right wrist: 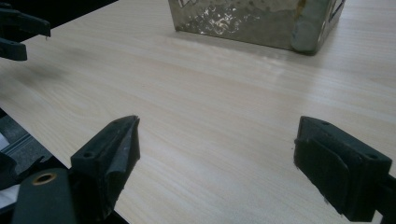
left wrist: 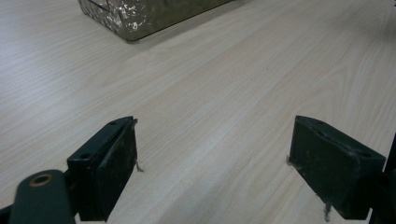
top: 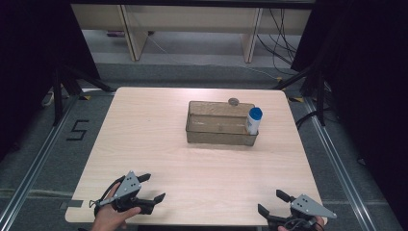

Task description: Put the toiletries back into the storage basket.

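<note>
A translucent brownish plastic bin (top: 219, 135) stands on the light wood table (top: 144, 144), right of centre. A white bottle with a blue cap (top: 253, 120) stands upright in the bin's right end. My left gripper (top: 151, 187) is open over the near left edge, held by a hand, nothing between its jaws. My right gripper (top: 273, 203) is open at the near right edge, also empty. The left gripper view shows open jaws (left wrist: 212, 158) over bare wood, the bin's corner (left wrist: 135, 16) far ahead. Beyond the right gripper's jaws (right wrist: 215, 154) stands the bin (right wrist: 243, 21).
A small round grey object (top: 234, 101) lies on the table just behind the bin. Black tripod legs and cables stand on the floor to both sides, and wooden furniture legs beyond the far edge. The other gripper's jaws (right wrist: 18, 30) show at the right gripper view's upper left.
</note>
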Demonstrator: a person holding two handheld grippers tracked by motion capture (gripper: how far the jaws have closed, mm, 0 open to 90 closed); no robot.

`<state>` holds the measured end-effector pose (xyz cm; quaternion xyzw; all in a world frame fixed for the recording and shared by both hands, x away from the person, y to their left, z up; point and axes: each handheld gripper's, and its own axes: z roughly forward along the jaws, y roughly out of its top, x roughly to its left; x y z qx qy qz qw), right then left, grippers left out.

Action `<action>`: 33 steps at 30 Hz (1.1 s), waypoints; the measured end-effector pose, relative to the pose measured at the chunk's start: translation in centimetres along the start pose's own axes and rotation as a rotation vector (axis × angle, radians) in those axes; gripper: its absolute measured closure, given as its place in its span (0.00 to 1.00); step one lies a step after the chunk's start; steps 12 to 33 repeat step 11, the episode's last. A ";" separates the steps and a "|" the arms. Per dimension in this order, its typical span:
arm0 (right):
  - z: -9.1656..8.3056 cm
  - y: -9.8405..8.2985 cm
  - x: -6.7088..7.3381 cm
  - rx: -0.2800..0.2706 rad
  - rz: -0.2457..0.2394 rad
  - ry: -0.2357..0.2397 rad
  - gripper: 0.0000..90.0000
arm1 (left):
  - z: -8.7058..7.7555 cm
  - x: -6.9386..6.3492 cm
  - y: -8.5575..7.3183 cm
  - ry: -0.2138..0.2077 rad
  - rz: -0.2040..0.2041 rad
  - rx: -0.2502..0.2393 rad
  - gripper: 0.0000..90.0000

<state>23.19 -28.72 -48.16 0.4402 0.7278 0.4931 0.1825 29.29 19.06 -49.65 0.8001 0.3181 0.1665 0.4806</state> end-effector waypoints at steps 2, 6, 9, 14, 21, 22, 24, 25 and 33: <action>-0.1 0.0 -0.2 -0.002 -0.033 -0.005 0.17 | 0.0 0.0 0.0 0.000 -0.001 0.000 0.16; -0.1 0.0 -0.3 -0.010 -0.031 -0.004 0.17 | 0.1 0.0 0.0 -0.002 -0.002 -0.006 0.16; -0.2 0.0 -0.3 -0.006 -0.029 -0.007 0.17 | 0.1 0.0 0.0 -0.003 -0.002 -0.006 0.16; -0.2 0.0 -0.3 -0.006 -0.030 -0.008 0.17 | 0.1 0.0 0.0 -0.002 -0.003 -0.003 0.16; -0.2 0.0 -0.3 -0.006 -0.030 -0.008 0.17 | 0.1 0.0 0.0 -0.002 -0.003 -0.003 0.16; -0.2 0.0 -0.3 -0.006 -0.030 -0.008 0.17 | 0.1 0.0 0.0 -0.002 -0.003 -0.003 0.16; -0.2 0.0 -0.3 -0.006 -0.030 -0.008 0.17 | 0.1 0.0 0.0 -0.002 -0.003 -0.003 0.16; -0.2 0.0 -0.3 -0.006 -0.030 -0.008 0.17 | 0.1 0.0 0.0 -0.002 -0.003 -0.003 0.16; -0.2 0.0 -0.3 -0.006 -0.030 -0.008 0.17 | 0.1 0.0 0.0 -0.002 -0.003 -0.003 0.16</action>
